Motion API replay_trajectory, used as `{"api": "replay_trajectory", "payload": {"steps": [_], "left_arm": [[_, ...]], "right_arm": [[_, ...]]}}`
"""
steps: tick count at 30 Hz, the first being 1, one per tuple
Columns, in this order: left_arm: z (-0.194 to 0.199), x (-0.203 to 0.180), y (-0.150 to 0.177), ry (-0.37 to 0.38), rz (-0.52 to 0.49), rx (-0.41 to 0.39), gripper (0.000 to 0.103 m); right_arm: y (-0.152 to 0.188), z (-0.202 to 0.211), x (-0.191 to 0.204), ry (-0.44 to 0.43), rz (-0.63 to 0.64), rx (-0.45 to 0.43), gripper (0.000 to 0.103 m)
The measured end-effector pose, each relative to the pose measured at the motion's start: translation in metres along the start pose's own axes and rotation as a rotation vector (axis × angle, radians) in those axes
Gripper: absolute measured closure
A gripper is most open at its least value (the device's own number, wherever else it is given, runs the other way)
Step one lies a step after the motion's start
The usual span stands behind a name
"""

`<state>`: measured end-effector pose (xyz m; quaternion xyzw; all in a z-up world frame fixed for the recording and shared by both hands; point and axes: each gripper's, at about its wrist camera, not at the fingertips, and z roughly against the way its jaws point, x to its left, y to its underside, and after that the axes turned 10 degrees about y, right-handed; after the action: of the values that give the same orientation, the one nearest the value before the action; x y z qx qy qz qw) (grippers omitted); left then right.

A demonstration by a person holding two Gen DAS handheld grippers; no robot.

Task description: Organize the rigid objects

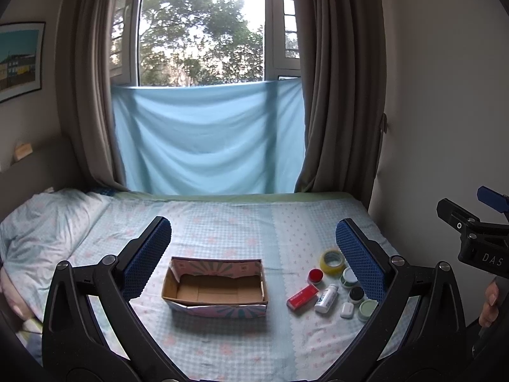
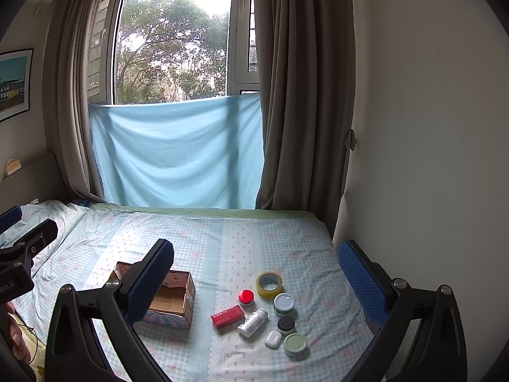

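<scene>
Both tongs are held wide apart and empty above the bed: left gripper (image 1: 253, 256), right gripper (image 2: 256, 278). Nothing is gripped yet.

Task items are clustered on the checked bedsheet (image 2: 222, 242), right of the open cardboard box (image 2: 171, 302), which looks empty. Nearest first in the right wrist view: pale green lidded jar (image 2: 296, 343), white earbud case (image 2: 273, 339), black cap (image 2: 285, 324), white pill bottle (image 2: 253, 322) lying on its side, red carton (image 2: 228, 315), white-lidded jar (image 2: 284, 303), red-capped jar (image 2: 246, 297), yellow tape roll (image 2: 269, 284) furthest.

Risks, as judged:
- Items are packed touching or just beside each other; a neighbour is likely to be knocked when one is pinched.
- The bottle lies on its side on soft bedding; roll-away is possible if it is nudged.
- Round lids may slip out of flat pads if caught off-centre.
- The mattress gives; a pad pressed down could snag the sheet.
- The box is light and torn at the rim; it could be shoved or tipped on drop-in.
- The grippers are near each other; a clash over the box is possible.

Writing: "DAS" is read on the right gripper's body in the left wrist view; "obot.AI" partly read on the left gripper's body in the right wrist view. White lettering on the red carton and print on the bottle are too small to be read.

Beyond: blue cloth (image 2: 178, 152), brown curtains (image 2: 302, 95), window (image 2: 171, 38) with trees.
</scene>
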<state>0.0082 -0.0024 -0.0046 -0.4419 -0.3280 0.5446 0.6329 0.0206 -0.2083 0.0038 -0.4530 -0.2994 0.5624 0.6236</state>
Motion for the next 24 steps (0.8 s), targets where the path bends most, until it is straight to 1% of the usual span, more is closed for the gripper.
{"api": "replay_trajectory", "payload": {"steps": [24], "left_arm": [[-0.0067, 0.003, -0.0043, 0.002, -0.003, -0.001, 0.0]], "right_arm": [[-0.0018, -0.003, 0.0058, 0.002, -0.003, -0.001, 0.0]]}}
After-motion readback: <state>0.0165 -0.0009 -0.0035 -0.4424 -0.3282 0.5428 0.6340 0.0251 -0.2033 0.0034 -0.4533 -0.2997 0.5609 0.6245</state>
